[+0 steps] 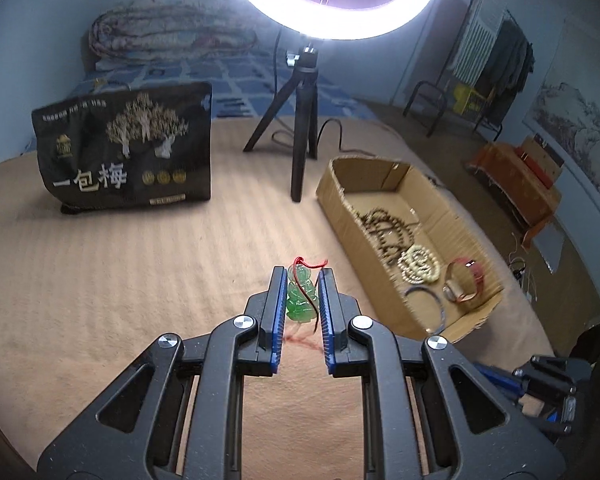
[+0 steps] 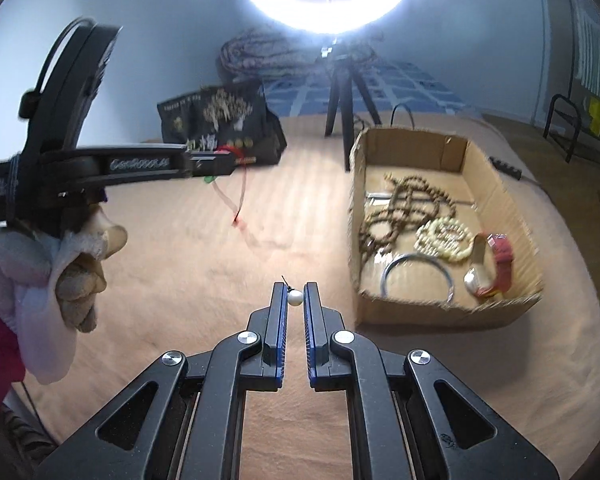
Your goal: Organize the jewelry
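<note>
left claw (image 1: 302, 276) pinching green jade pendant (image 1: 300, 298) | right claw (image 2: 295, 290) pinching white pearl (image 2: 295, 298) | both above bed (image 1: 140, 260)

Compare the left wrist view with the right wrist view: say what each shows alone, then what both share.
Left wrist only: the green pendant close up, clamped in the left gripper, red cord trailing.

Right wrist only: a white bead pinched in the right gripper, and the gloved left hand.

Both: the cardboard box holding bead strands and a red watch, the black bag, the ring light.
</note>
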### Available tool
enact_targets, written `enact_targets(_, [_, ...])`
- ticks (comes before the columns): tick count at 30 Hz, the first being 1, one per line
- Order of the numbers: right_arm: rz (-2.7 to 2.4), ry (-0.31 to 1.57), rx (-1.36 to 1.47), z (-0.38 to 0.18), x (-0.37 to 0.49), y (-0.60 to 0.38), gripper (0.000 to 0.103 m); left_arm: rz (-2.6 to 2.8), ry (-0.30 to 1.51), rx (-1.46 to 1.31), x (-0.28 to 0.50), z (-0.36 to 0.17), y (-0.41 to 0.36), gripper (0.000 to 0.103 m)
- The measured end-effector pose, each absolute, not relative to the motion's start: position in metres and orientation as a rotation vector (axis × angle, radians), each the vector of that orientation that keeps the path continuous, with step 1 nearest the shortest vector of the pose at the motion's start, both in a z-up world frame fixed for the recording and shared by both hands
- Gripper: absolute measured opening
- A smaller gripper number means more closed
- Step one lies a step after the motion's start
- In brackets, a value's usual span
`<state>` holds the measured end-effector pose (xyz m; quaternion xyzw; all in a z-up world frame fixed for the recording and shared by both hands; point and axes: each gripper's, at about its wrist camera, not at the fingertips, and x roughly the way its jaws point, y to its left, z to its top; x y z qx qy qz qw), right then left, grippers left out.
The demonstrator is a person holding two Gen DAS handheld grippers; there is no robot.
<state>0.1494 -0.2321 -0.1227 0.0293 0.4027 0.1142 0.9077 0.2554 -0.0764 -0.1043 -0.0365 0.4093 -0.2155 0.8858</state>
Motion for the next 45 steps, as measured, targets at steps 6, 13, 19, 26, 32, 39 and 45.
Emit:
enact_targets(6, [0.23, 0.803, 0.08, -0.098, 0.157, -0.252, 0.006, -0.482, 0.808, -0.081, 0.245, -0.083, -0.088, 0.014])
enact_targets(13, [0.203, 0.781, 0.103, -0.078, 0.183, -0.284, 0.006, -0.537, 0.767, -0.086, 0.238, -0.066, -0.113, 0.014])
enact_targets(19, [0.164, 0.767, 0.09, -0.07, 0.213, -0.31, 0.006, -0.575, 0.766, -0.074, 0.238, -0.064, -0.137, 0.014])
enact_targets(26, [0.129, 0.77, 0.09, -0.078, 0.244, -0.335, 0.007, -0.593, 0.779, -0.063, 0.245, -0.072, -0.163, 0.014])
enact_targets(32, [0.121, 0.779, 0.091, -0.088, 0.268, -0.347, 0.006, -0.606, 0.794, -0.063, 0.252, -0.08, -0.181, 0.014])
enact_targets(39, [0.122, 0.785, 0.087, -0.101, 0.294, -0.353, 0.007, -0.625, 0.811, -0.05, 0.259, -0.091, -0.2, 0.014])
enact_targets(45, [0.119, 0.808, 0.104, -0.118, 0.309, -0.358, 0.007, -0.63, 0.837, -0.033, 0.263, -0.101, -0.21, 0.014])
